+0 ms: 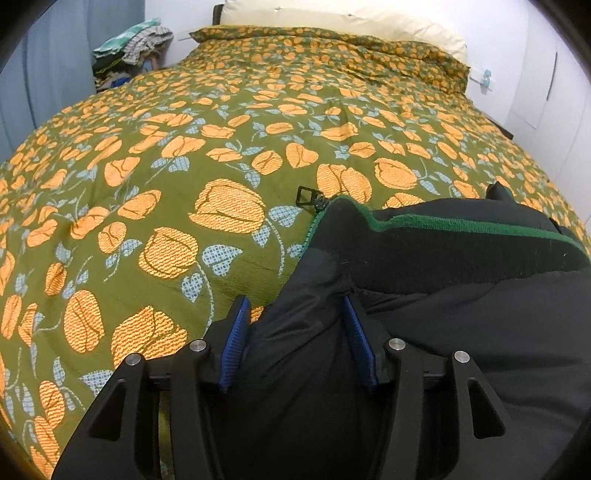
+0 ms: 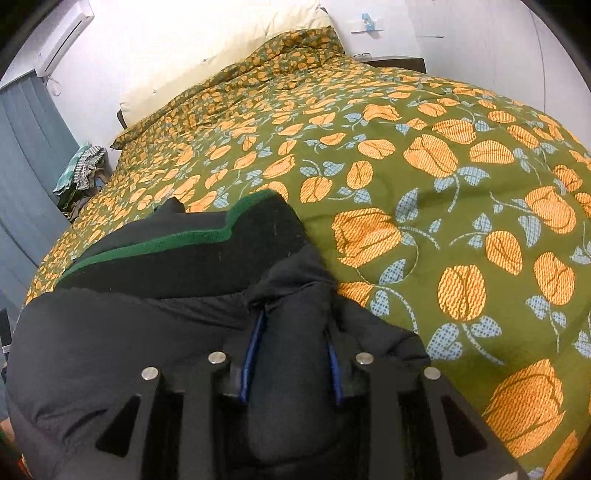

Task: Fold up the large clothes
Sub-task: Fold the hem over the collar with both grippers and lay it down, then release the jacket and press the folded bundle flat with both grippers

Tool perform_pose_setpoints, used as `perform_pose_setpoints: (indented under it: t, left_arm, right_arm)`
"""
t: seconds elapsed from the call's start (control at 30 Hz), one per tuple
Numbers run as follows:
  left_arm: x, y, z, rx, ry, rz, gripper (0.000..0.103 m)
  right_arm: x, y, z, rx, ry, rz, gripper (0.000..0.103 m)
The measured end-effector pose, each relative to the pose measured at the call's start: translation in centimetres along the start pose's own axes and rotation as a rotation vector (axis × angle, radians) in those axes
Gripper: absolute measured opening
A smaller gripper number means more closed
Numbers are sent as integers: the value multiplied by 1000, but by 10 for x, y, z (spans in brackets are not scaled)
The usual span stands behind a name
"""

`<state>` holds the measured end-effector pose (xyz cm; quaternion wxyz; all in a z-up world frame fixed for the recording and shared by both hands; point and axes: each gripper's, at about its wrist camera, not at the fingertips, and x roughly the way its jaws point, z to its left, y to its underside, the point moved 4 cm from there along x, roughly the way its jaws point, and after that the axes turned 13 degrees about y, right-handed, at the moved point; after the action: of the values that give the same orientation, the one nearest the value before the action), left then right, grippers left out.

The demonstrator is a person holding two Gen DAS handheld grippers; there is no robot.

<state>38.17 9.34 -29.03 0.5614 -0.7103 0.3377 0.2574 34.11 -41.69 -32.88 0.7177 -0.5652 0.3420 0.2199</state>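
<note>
A black padded jacket [image 1: 461, 295] with a green-edged collar [image 1: 443, 221] lies on the near part of the bed. Its zipper pull [image 1: 308, 197] rests on the bedspread at the collar's left end. My left gripper [image 1: 295, 306] is shut on a bunch of the jacket's left side near the collar. In the right wrist view the jacket [image 2: 129, 332] fills the lower left, with the collar [image 2: 207, 236] beyond. My right gripper [image 2: 293, 325] is shut on a thick fold of the jacket's right side; fabric hides most of its blue pads [image 2: 255, 339].
A green bedspread [image 1: 221, 147] with orange tulips covers the bed. A cream pillow [image 1: 332, 22] lies at the head against a white wall. A pile of clothes [image 1: 136, 48] sits beside the bed by blue curtains [image 2: 26, 166]. An air conditioner [image 2: 66, 29] hangs on the wall.
</note>
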Motion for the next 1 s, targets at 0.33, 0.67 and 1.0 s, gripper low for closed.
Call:
perform_pose_setpoints:
  t: [0.33,0.67,1.0]
  left_arm:
    - [-25,-7,8,-69,-149,41,102]
    - [-91,-1,-8,-68,-31,-52,102]
    - [-130,-10,-136,139,275,-18,102]
  right_arm:
    - [-9,-6,-3,5,-13,14,35]
    - [-102,-33,-6,-57,28,-168,103]
    - [-144,-9,14,-175,-3,-149,103]
